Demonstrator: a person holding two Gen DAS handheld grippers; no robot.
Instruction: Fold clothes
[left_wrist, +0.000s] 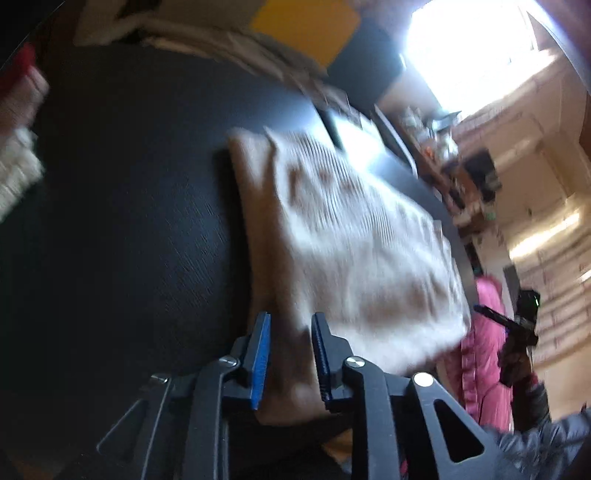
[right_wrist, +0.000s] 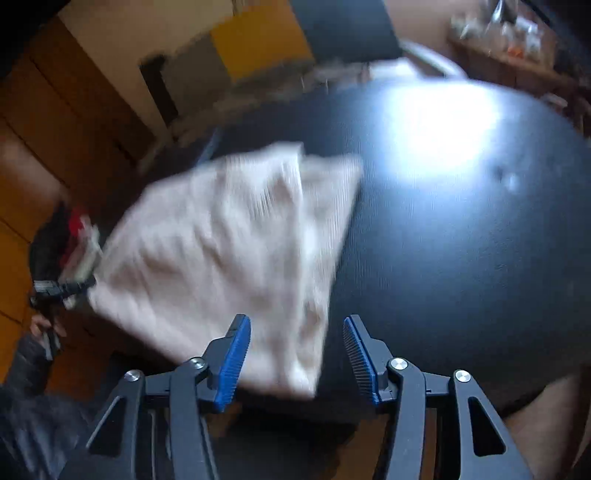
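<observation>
Bright window (left_wrist: 476, 48), black table (left_wrist: 129, 203)

Blurred by motion: ribbed cream garment (left_wrist: 354, 236), its folds unclear. Cut off at left edge: red-and-white cloth (left_wrist: 18, 129), kind unclear.

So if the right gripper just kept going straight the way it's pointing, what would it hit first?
Most likely the folded cream cloth: its near edge lies between the open fingers of the right gripper. Past that comes the black table. Blur leaves the depth uncertain.
</observation>
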